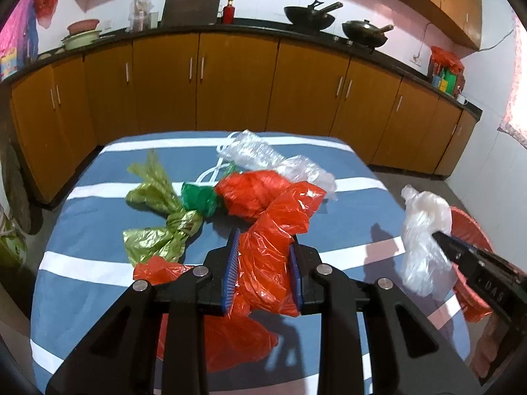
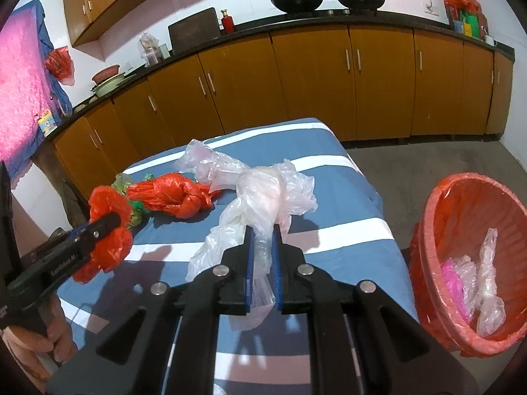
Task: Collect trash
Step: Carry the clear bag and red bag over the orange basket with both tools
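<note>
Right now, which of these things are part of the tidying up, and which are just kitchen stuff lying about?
Part of the job:
- red bag in left tool
- clear bag in right tool
- knotted red bag
- green bag
- red bin

Just lying about:
- two woks
- red bottle
- cabinets

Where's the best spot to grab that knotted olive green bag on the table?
Probably the olive green bag at its knot, coming from above: the plastic bunches into a narrow firm waist there, while both flared ends lie loose and flat on the striped table.
</note>
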Demonstrator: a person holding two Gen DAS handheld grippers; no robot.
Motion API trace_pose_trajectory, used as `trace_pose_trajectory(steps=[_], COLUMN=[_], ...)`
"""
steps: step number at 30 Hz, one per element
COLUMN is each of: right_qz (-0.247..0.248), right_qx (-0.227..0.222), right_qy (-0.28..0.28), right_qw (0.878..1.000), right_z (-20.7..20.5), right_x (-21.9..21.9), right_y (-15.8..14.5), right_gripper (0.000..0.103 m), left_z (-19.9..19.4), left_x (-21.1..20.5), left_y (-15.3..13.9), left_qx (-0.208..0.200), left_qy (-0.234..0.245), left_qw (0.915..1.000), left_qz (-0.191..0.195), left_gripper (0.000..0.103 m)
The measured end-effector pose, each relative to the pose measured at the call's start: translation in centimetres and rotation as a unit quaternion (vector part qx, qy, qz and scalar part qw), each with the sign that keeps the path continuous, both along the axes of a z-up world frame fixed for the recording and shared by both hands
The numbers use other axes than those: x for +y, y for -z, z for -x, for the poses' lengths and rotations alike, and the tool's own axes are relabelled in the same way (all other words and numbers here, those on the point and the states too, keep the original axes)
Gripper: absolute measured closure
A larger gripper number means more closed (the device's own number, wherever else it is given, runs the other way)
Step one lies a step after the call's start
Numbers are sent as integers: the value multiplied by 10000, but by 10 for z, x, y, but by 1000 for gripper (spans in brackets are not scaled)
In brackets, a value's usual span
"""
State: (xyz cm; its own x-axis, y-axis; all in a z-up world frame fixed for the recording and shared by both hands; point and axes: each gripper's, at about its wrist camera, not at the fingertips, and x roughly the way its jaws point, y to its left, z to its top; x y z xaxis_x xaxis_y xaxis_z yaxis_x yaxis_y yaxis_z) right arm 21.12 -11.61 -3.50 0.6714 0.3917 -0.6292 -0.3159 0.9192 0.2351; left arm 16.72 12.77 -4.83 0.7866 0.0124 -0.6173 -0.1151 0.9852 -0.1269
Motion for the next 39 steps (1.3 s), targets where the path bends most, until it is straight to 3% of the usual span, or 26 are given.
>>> trace_pose_trajectory(steps=[14, 39], right_qz=[354, 281], right_qx=[-482, -549], right_qy=[61, 435], right_qw=[9982, 9971], right_z=[29, 32], right_x=[-19, -59], right_y=[-21, -26], right_gripper=[92, 92], left_z=[-4, -17], left_x=[-41, -92], left_y=[-12, -22], left_qx=[-89, -83], left_qy=[205, 479], left_qw=[9996, 9982], left_qz=[-143, -359], left_gripper=[75, 75])
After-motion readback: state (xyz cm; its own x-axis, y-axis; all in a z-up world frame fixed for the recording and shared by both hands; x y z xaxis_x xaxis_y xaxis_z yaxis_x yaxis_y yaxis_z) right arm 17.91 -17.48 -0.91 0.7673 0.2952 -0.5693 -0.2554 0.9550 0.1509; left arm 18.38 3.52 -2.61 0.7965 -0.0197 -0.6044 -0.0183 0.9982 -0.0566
